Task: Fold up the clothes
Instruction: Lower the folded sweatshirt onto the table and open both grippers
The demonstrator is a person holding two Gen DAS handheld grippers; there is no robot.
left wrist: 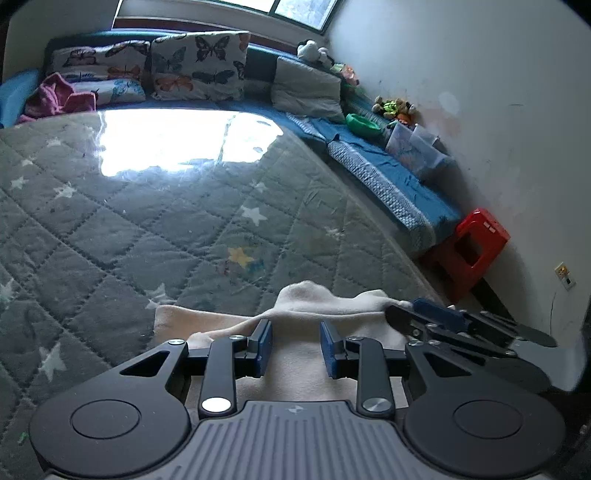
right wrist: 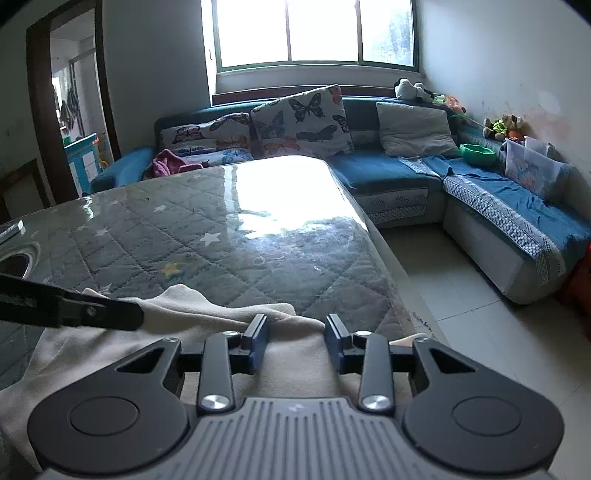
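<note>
Cream cloth (left wrist: 295, 365) on glossy star-quilted table (left wrist: 147, 221); blue sofa (right wrist: 388, 173) behind; both jaws released.

A home living room: a blue corner sofa (right wrist: 391, 173) with butterfly cushions (right wrist: 301, 120) (soft toys (right wrist: 410, 88) too) under a window (right wrist: 314, 33).

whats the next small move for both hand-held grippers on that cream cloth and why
Probably close both. The left hand-held gripper and right hand-held gripper are open, each with its jaws over a raised ridge of the cream fleece cloth at the near edge of the grey quilted star-pattern table cover. Nothing is gripped yet.
</note>
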